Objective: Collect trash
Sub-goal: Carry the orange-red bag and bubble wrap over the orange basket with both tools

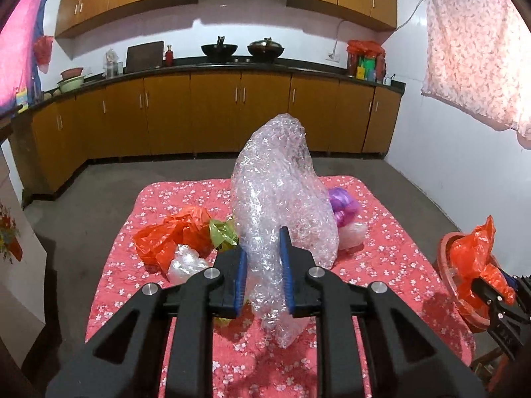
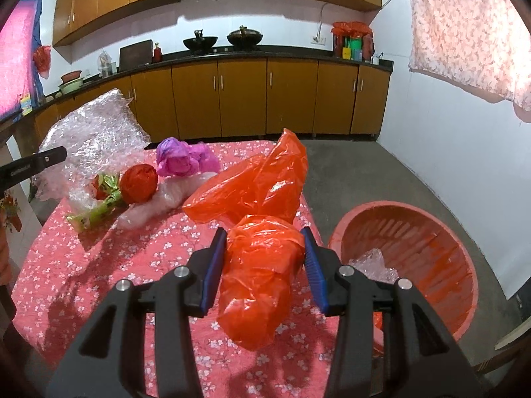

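Note:
My left gripper [image 1: 264, 268] is shut on a large sheet of clear bubble wrap [image 1: 282, 195] and holds it upright above the table; it also shows in the right wrist view [image 2: 93, 132]. My right gripper [image 2: 264, 265] is shut on a crumpled orange plastic bag [image 2: 259, 229], held at the table's right edge next to the red basin [image 2: 431, 232]. In the left wrist view the right gripper [image 1: 491, 293] and its orange bag [image 1: 474, 255] sit over the basin [image 1: 448, 278]. Loose trash lies on the table: an orange bag [image 1: 172, 235], a purple bag [image 2: 179, 159], a red ball [image 2: 137, 184], a green wrapper [image 2: 96, 209].
The table carries a pink floral cloth [image 2: 132, 265]. The basin stands on the floor to the table's right and holds a piece of clear plastic [image 2: 371, 262]. Wooden kitchen cabinets [image 1: 215, 112] line the far wall. A white wall [image 2: 464, 149] stands at the right.

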The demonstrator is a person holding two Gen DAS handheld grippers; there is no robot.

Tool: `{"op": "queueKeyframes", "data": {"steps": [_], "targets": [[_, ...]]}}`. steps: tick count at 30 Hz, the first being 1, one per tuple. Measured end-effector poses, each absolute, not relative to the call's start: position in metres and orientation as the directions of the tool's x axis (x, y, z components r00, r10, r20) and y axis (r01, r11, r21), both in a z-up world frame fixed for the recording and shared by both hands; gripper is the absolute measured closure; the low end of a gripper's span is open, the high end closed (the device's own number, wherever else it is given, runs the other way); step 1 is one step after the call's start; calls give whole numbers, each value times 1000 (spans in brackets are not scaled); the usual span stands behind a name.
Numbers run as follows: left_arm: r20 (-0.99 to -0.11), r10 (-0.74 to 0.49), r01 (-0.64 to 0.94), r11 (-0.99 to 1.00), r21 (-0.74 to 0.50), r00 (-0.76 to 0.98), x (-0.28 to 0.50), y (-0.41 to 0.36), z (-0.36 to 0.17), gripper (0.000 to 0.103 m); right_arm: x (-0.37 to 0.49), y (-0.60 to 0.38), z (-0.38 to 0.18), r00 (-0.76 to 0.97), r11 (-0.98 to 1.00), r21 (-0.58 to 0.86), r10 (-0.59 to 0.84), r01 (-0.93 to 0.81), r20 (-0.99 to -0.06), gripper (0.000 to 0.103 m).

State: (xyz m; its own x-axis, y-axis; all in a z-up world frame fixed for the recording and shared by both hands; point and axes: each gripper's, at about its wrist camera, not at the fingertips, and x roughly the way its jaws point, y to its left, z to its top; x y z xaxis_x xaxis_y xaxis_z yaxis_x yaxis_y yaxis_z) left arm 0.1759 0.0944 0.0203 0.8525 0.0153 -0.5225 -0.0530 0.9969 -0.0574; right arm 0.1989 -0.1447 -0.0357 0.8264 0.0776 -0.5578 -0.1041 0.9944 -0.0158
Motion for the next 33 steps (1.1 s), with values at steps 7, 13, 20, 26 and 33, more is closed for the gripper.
{"op": "queueKeyframes", "data": {"steps": [7, 13, 20, 26, 33], "targets": [[-495, -14, -18, 998, -60, 869, 167, 80, 31, 85, 189, -158, -24, 841, 997, -6, 59, -74, -538, 58], [-478, -65, 37, 997, -67, 876, 158, 61, 36, 85, 179, -173, -18, 850, 999, -8, 30, -40, -525, 58], [-482, -146, 123, 989, -80, 864, 149, 33, 29, 85, 171, -190, -16, 856, 1000, -6, -8, 5, -517, 58], [-510, -194, 171, 981, -92, 838, 146, 16, 14, 85, 169, -205, -17, 853, 999, -14, -46, 46, -519, 58], [-508, -217, 196, 976, -95, 833, 148, 3, 11, 85, 172, -228, -17, 850, 994, 0, -93, 108, -519, 58]]}}
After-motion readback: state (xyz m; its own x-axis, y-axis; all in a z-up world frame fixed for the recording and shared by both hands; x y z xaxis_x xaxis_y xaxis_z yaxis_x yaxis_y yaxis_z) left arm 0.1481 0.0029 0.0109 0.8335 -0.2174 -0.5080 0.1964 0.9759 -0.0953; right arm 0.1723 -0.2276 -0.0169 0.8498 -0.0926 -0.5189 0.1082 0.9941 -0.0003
